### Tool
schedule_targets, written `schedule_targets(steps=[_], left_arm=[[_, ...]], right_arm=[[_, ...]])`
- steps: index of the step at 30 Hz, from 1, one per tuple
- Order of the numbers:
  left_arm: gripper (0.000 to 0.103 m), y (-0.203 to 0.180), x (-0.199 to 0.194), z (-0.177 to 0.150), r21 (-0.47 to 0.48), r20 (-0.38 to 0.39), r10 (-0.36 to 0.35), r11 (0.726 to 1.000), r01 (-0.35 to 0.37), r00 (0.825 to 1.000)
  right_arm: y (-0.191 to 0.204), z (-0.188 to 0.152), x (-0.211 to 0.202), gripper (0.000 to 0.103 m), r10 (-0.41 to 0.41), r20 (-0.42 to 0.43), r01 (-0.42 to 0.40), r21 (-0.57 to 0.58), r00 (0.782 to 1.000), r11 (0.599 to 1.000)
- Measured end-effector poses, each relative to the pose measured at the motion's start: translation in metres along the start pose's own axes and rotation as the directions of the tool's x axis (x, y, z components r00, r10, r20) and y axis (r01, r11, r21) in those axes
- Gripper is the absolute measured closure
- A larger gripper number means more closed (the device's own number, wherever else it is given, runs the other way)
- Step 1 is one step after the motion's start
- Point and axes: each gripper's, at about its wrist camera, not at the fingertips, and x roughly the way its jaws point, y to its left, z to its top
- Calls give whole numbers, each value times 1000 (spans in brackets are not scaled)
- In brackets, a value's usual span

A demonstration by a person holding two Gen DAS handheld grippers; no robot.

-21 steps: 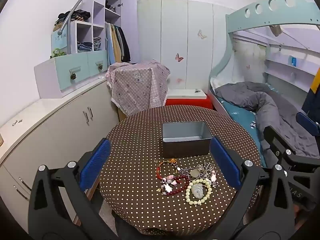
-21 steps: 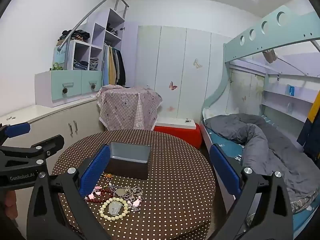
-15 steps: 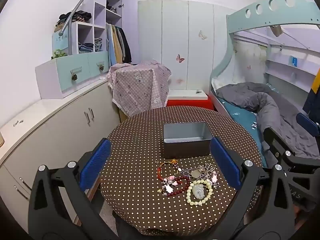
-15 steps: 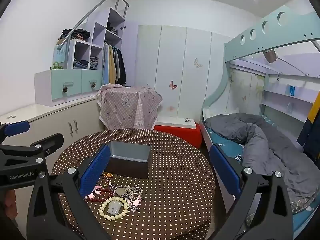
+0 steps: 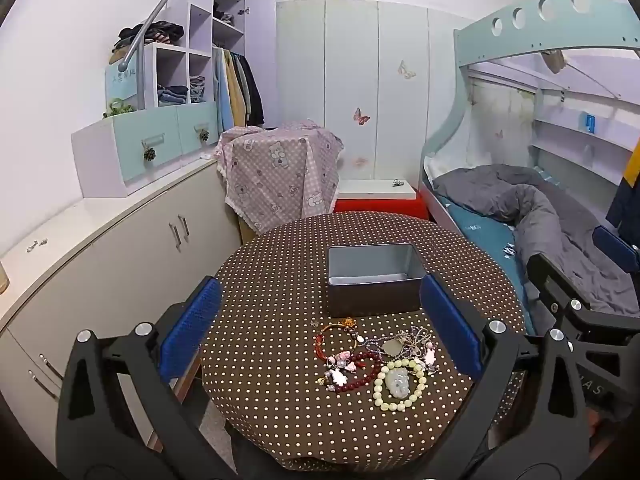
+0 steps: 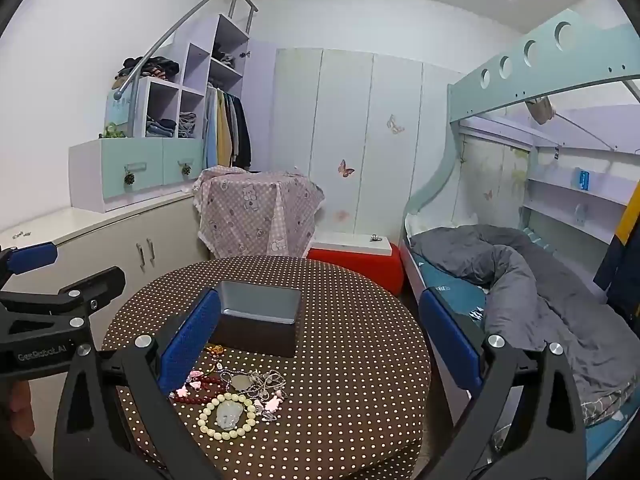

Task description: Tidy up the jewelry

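A pile of jewelry lies on the round brown dotted table (image 5: pixel 272 304): a cream bead bracelet with a pale jade pendant (image 5: pixel 399 385), a dark red bead bracelet (image 5: pixel 362 372), a red cord bracelet (image 5: pixel 338 338) and tangled silver chains (image 5: pixel 404 342). An open, empty grey metal box (image 5: pixel 374 276) stands just behind the pile. My left gripper (image 5: pixel 320 332) is open and empty, held above the pile. My right gripper (image 6: pixel 320 344) is open and empty above the table; the pile (image 6: pixel 232 400) lies at its lower left, the box (image 6: pixel 258 320) behind it.
White cabinets (image 5: pixel 132 240) with a drawer unit run along the left. A cloth-covered stand (image 5: pixel 280 176) and a red box (image 5: pixel 380 200) sit behind the table. A bunk bed with a grey duvet (image 5: pixel 540 216) is at the right.
Both views have shifted only slightly; the grippers stay open and the jewelry and box have not moved.
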Motion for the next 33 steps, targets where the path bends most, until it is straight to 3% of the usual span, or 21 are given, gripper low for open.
schedule_targets(steps=[33], left_arm=[[6,5,-7,1,0,20,-15,1000,15,1000]], right_arm=[[-3,2,-1,8,6,2,-6,3,1000,1000]])
